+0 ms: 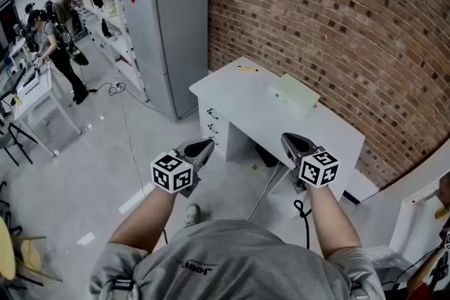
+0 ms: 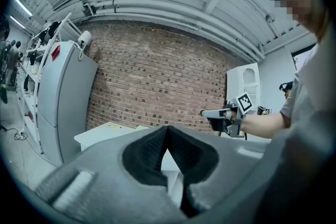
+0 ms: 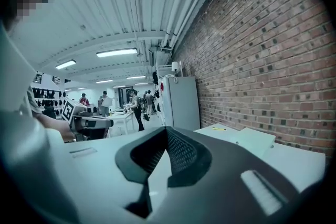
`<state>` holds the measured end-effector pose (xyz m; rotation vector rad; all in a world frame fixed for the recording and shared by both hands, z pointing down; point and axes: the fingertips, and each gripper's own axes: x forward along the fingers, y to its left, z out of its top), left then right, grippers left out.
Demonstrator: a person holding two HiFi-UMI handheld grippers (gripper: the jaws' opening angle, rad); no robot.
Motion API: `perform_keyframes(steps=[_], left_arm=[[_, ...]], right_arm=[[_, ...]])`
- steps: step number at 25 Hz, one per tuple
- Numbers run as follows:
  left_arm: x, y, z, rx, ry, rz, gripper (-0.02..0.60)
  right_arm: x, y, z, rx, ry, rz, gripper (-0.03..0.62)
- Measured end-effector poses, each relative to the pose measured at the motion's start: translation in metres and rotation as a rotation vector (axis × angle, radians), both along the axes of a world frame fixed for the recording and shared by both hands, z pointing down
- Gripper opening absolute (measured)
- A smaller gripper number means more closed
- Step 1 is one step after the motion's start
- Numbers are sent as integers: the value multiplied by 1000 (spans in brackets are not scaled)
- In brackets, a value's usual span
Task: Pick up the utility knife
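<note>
The utility knife (image 1: 246, 69) is a small yellow item lying near the far left corner of the white desk (image 1: 239, 98) against the brick wall. It also shows as a thin yellow streak in the left gripper view (image 2: 114, 127) and the right gripper view (image 3: 219, 129). My left gripper (image 1: 209, 144) and right gripper (image 1: 287, 139) are held in the air in front of the desk, well short of the knife. Both are shut and hold nothing. In their own views the jaw tips meet at a point, left gripper (image 2: 167, 127) and right gripper (image 3: 167, 128).
A pale green flat box (image 1: 294, 95) lies on the desk near the wall. A grey fridge (image 1: 169, 38) stands left of the desk, with shelving behind it. Cables (image 1: 271, 183) hang under the desk. People work at tables (image 1: 42, 91) far left.
</note>
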<state>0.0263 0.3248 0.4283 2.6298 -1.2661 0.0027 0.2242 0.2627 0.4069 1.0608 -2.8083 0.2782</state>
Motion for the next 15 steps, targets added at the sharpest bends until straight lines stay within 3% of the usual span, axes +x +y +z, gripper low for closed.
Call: perform_keyframes(steps=[5, 11, 15], left_arm=[[-36, -59, 21, -17, 20, 28, -2], [-102, -167, 28, -18, 44, 103, -1], [-146, -237, 21, -9, 19, 151, 0]], right_arm=[[-35, -52, 19, -13, 9, 23, 9], [-102, -142, 16, 3, -4, 79, 9], [-147, -206, 5, 19, -13, 108, 9]])
